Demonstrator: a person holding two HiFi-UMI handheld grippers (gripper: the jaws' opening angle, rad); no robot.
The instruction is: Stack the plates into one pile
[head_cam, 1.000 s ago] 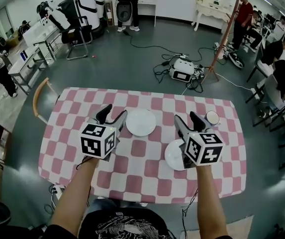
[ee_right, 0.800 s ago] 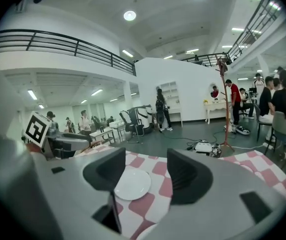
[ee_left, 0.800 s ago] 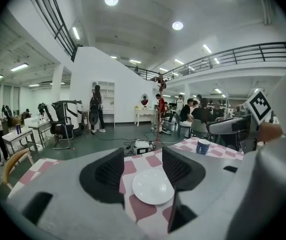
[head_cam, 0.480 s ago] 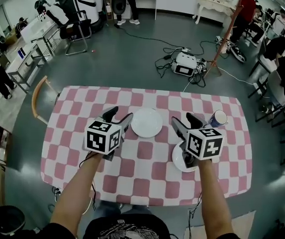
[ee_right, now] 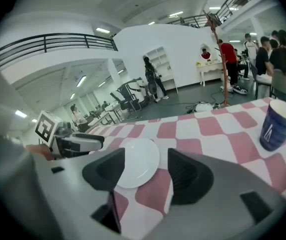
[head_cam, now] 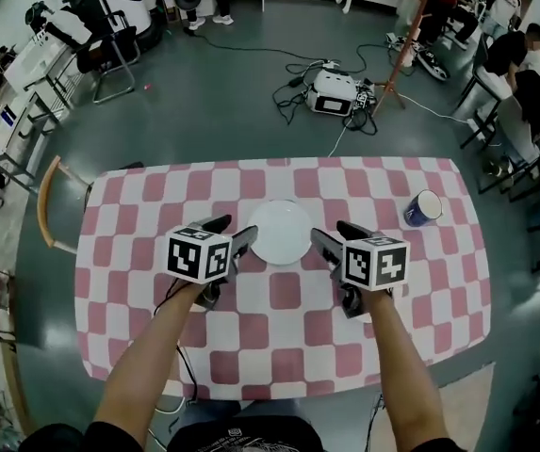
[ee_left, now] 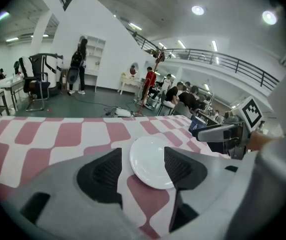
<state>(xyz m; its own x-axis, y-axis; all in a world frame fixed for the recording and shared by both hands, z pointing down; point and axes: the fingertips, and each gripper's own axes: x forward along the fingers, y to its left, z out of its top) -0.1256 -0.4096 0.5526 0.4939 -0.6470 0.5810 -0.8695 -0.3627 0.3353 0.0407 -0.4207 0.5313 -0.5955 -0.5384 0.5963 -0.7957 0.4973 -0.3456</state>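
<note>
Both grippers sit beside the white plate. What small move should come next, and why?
Probably ease the left gripper forward so its jaws, empty and just opened wider, straddle the rim of the white plate, then close. The plate lies flat just ahead, untouched; the right gripper is open on its other side.

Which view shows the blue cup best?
The right gripper view: the blue cup stands large and side-on at the right edge. The head view shows it small, from above; in the left gripper view the right gripper hides most of it.
</note>
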